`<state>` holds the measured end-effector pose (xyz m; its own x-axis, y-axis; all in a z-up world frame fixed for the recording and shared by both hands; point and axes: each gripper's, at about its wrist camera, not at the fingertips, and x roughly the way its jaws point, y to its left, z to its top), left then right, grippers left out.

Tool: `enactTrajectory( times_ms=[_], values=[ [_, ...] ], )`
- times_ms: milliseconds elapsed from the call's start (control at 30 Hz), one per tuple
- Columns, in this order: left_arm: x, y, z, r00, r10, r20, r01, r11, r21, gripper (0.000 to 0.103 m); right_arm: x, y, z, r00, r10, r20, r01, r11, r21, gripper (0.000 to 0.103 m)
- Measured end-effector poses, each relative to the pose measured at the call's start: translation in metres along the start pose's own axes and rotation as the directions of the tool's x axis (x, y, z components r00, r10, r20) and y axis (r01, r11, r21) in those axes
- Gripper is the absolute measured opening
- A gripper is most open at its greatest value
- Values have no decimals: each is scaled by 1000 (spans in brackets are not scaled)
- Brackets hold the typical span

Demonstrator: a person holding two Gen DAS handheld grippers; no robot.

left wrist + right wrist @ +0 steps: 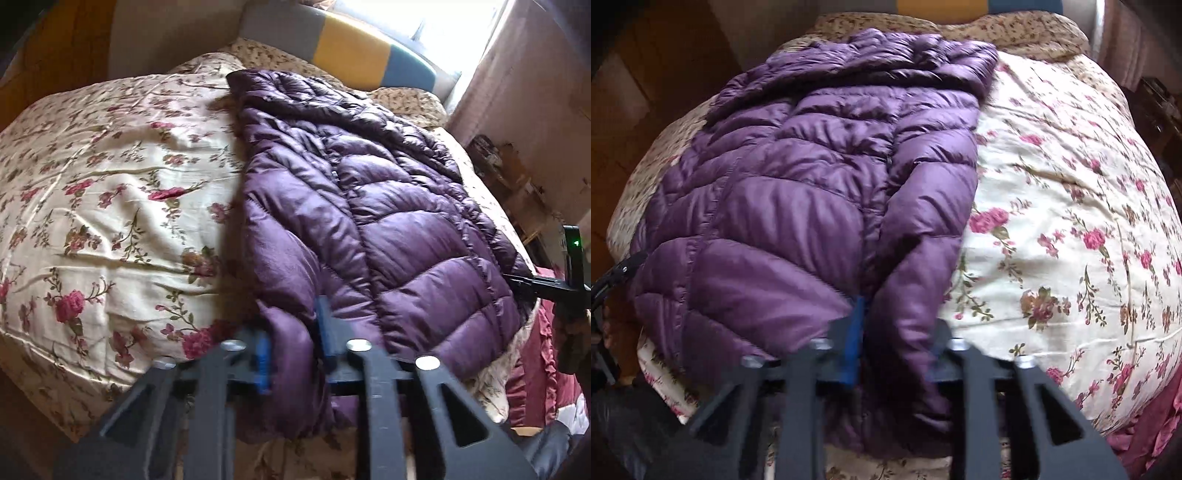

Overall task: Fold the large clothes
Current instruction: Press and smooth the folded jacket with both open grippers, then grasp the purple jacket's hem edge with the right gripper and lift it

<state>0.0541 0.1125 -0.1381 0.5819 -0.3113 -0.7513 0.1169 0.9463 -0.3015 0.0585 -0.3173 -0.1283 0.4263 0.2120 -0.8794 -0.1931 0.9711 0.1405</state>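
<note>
Purple puffer jacket [812,192] spread on floral bedspread [110,184], left gripper [293,343] clamped on a sleeve fold at the near hem, right gripper [897,343] pinching the other sleeve at the near edge

My left wrist cam sits low at the near edge of the bed [110,184], looking along its fingers toward the headboard [332,40], close over the purple jacket [388,221]. The right wrist cam does the same from the jacket's [812,184] other side. Both share the jacket and floral bedspread [1071,184], and each catches the other gripper at its frame edge.
</note>
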Motion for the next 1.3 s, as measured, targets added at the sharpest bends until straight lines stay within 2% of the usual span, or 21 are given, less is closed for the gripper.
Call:
enactTrajectory(
  times_ms=[200,367,467,700,867,967,1133,1233,1267,1300],
  values=[
    [-27,-5,29,994,-85,73,85,996,4,5,-38,17,30,995,11,102,-4,997,-71,8],
    [-35,-10,74,977,-147,153,147,989,13,5,-60,24,68,980,26,196,-6,995,-101,7],
    [-28,-10,108,970,-157,186,157,987,11,5,-61,25,94,973,18,232,8,994,-109,7],
    [9,-4,189,970,-116,213,116,993,11,4,-39,13,180,958,-37,285,63,995,-80,7],
    [53,3,238,982,-70,177,69,998,10,4,-3,-3,235,963,-62,262,74,997,-38,7],
    [83,13,263,989,-37,145,41,999,-28,4,26,-14,270,971,-67,229,67,998,7,8],
    [115,28,293,992,14,122,-2,996,-95,4,54,-29,301,976,-84,202,73,995,64,15],
    [128,34,305,995,27,95,-15,992,-127,6,64,-35,310,977,-88,194,74,994,78,25],
    [132,35,308,996,37,85,-25,990,-135,6,66,-36,313,978,-78,193,63,995,82,34],
    [135,37,312,997,34,74,-23,989,-145,6,67,-37,315,979,-65,191,48,995,89,51]
  ],
)
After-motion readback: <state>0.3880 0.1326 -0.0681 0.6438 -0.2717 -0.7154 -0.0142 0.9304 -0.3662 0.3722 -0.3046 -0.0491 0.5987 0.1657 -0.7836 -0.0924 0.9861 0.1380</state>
